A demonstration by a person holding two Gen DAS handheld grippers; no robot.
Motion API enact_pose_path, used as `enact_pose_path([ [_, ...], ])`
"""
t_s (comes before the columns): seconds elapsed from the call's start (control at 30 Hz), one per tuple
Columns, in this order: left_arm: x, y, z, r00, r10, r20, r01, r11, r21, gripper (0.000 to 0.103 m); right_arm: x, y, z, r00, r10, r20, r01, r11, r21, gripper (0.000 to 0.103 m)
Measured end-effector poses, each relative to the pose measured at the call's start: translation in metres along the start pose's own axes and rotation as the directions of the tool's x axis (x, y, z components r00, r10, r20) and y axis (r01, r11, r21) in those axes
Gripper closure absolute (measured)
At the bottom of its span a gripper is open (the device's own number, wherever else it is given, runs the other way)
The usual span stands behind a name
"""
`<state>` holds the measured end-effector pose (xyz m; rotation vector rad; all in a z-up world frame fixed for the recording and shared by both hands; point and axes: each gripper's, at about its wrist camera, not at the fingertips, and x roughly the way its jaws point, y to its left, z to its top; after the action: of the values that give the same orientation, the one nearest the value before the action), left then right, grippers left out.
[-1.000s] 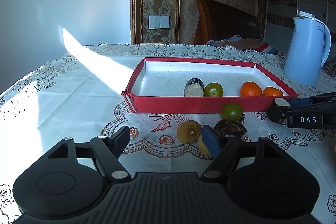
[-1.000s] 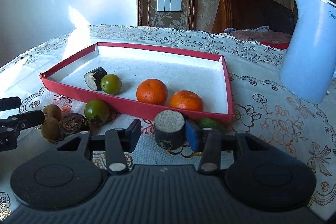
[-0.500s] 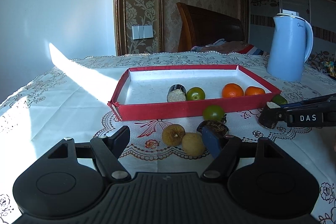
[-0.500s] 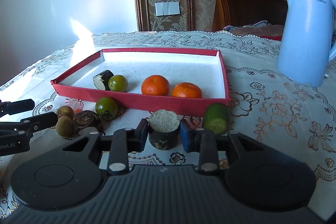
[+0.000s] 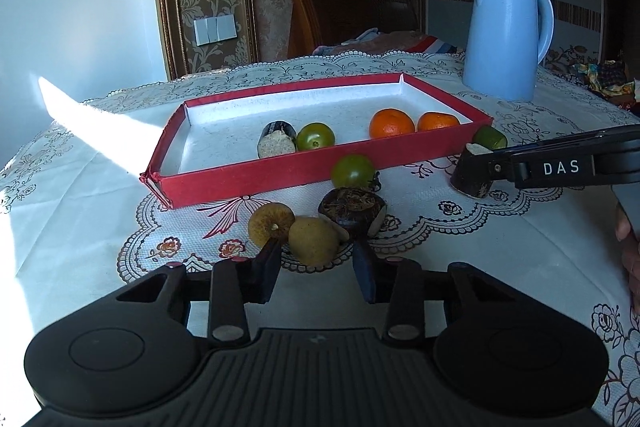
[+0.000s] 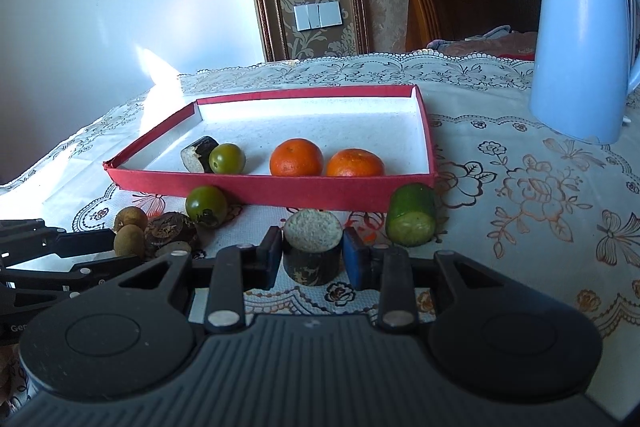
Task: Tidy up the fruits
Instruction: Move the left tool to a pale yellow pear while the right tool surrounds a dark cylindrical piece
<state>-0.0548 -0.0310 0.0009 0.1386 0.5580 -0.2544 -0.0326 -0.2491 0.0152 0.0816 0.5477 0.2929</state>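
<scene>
1. Two wrist views are given; only the left wrist view shows a fingertip of the person at the right edge, and only the right wrist view shows the cut face of the green cucumber piece outside the red tray.
2. Counted inside the tray: two oranges, one green tomato, one dark cylinder piece. Counted outside on the tablecloth: one green tomato, two brown round fruits, one dark husked fruit, and a blue kettle.
3. The right gripper is clamped on a dark cylinder, pale end up, near the tray's front wall.
4. The left gripper is closing; the nearer brown fruit is seen between its fingertips, contact undetermined.
</scene>
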Motion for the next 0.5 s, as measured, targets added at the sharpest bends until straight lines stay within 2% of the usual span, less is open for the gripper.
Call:
enact_pose_path([
  [0.1,0.004,0.000,0.002,1.000,-0.007,-0.015,0.007,1.000,-0.002,0.065,0.000,0.000,0.000,1.000,0.002,0.001,-0.002,1.000,0.002,0.072],
  [0.4,0.015,0.000,0.010,0.999,0.031,-0.033,-0.033,0.998,-0.049,0.065,0.001,0.004,-0.001,1.000,-0.004,-0.010,0.004,1.000,-0.015,0.072],
  [0.43,0.015,0.000,0.009,0.999,0.037,-0.032,-0.038,0.998,-0.055,0.066,0.001,0.005,-0.001,1.000,-0.005,-0.011,0.005,1.000,-0.016,0.072],
  [0.5,0.014,-0.001,0.009,0.999,0.038,-0.030,-0.040,0.997,-0.061,0.074,0.000,0.005,-0.002,1.000,-0.007,-0.010,0.007,1.000,-0.018,0.072],
])
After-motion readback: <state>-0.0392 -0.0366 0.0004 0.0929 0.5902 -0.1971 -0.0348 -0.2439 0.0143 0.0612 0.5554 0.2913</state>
